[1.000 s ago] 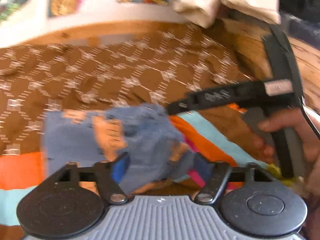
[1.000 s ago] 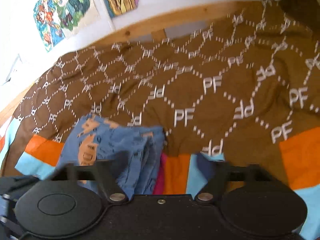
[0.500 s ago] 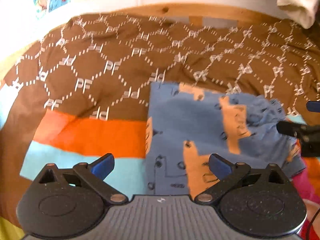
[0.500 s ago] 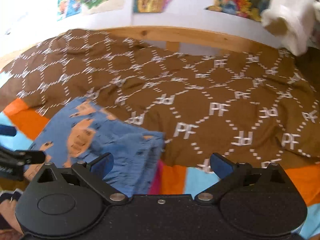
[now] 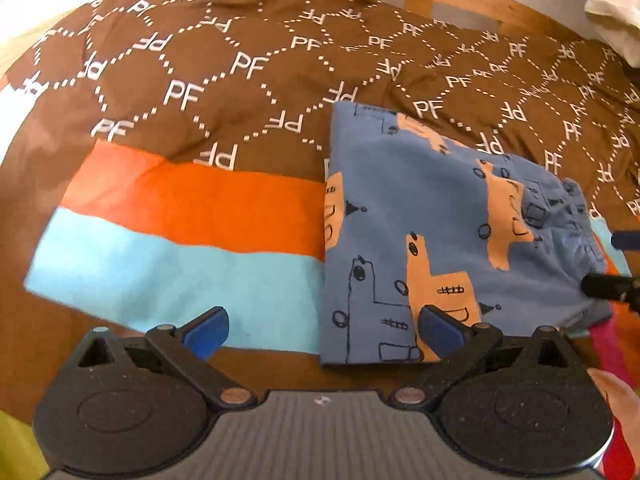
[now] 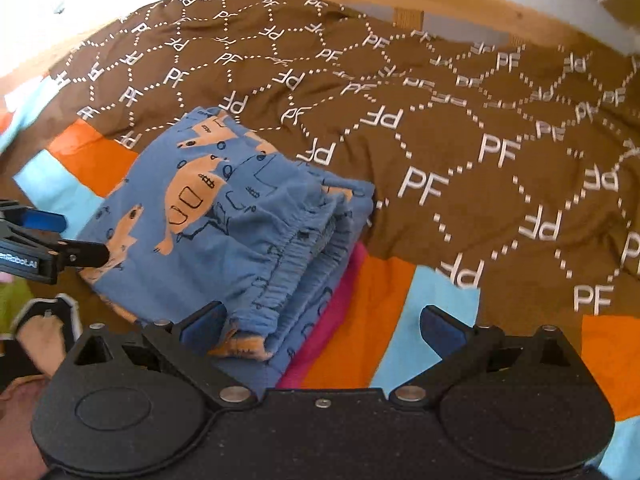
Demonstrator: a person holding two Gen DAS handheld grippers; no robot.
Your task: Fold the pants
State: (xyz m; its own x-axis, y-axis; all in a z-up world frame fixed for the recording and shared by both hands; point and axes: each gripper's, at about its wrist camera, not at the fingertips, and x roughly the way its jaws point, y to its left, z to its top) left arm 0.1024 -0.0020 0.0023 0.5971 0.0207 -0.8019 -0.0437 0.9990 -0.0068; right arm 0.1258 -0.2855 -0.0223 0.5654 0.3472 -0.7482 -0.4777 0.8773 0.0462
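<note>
Pants sit folded in a blue stack on the patterned bedspread, left gripper and right gripper both wide open holding nothing, so honestly a careless nudge could flop that bunched waistband loose.

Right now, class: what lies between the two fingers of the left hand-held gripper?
In the left wrist view, the left hand-held gripper stands open: turquoise blanket stripe fills most of the gap, and the folded pants' near-left corner by the right-side finger.
</note>
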